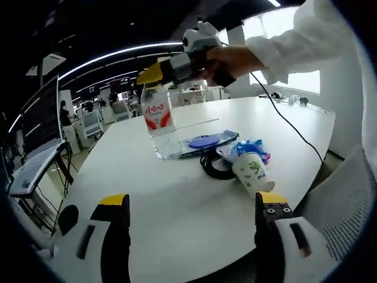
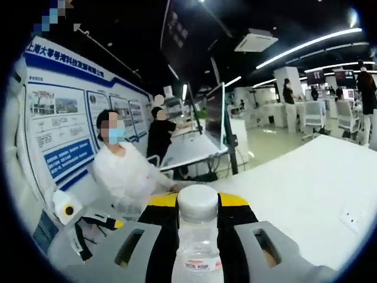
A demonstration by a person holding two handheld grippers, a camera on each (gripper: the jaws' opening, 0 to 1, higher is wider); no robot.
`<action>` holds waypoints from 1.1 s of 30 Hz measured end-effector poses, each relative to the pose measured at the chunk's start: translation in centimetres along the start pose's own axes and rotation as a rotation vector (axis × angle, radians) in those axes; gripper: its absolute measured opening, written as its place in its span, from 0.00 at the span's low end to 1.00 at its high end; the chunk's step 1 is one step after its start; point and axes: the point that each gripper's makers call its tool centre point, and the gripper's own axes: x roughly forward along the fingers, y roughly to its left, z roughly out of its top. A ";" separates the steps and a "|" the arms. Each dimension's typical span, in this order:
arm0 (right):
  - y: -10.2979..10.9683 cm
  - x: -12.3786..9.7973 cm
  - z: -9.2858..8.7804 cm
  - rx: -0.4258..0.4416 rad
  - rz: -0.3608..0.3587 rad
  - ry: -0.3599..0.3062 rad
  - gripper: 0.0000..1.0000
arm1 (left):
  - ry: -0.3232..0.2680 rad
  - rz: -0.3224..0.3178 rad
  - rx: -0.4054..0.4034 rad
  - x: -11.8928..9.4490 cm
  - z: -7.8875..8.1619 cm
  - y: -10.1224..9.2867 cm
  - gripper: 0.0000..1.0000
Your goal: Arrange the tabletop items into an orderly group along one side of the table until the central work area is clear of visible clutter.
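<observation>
The left gripper has two black jaws rising at about 7 and 5 o'clock – each capped in yellow at the tip, each set in a pale grey shell with a dark slot. The right gripper shares that build: grey slotted shells, black inner faces, a yellow band across the tips. In the left gripper view it shows at 12 o'clock, grey-bodied with a yellow tip, a thin black cable trailing from it – the person's sleeve is loose and white
</observation>
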 end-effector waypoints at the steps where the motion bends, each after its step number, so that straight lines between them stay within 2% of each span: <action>1: -0.5 0.2 0.0 -0.003 0.001 -0.002 0.21 | 0.004 0.000 0.003 0.0 -0.2 0.1 0.89; 7: -3.8 1.2 0.8 -0.002 -0.001 -0.025 0.21 | 0.016 0.005 0.002 -0.1 -0.6 0.4 0.88; 10: -5.5 1.8 1.2 -0.011 -0.007 -0.031 0.21 | 0.050 0.000 0.002 0.0 -1.2 0.3 0.84; 16: -8.6 2.8 1.3 -0.053 -0.017 -0.026 0.21 | 0.036 0.005 0.000 -0.1 -1.0 0.4 0.84; 21: -10.8 3.3 0.8 -0.070 -0.027 -0.010 0.21 | 0.048 0.004 0.004 -0.2 -1.1 0.4 0.83; 26: -13.2 3.4 0.3 -0.054 -0.060 -0.023 0.21 | 0.055 0.012 0.004 -0.3 -1.1 0.6 0.82; 33: -15.9 3.5 -1.7 -0.015 -0.065 -0.020 0.21 | 0.072 0.005 0.014 -0.3 -1.4 0.4 0.75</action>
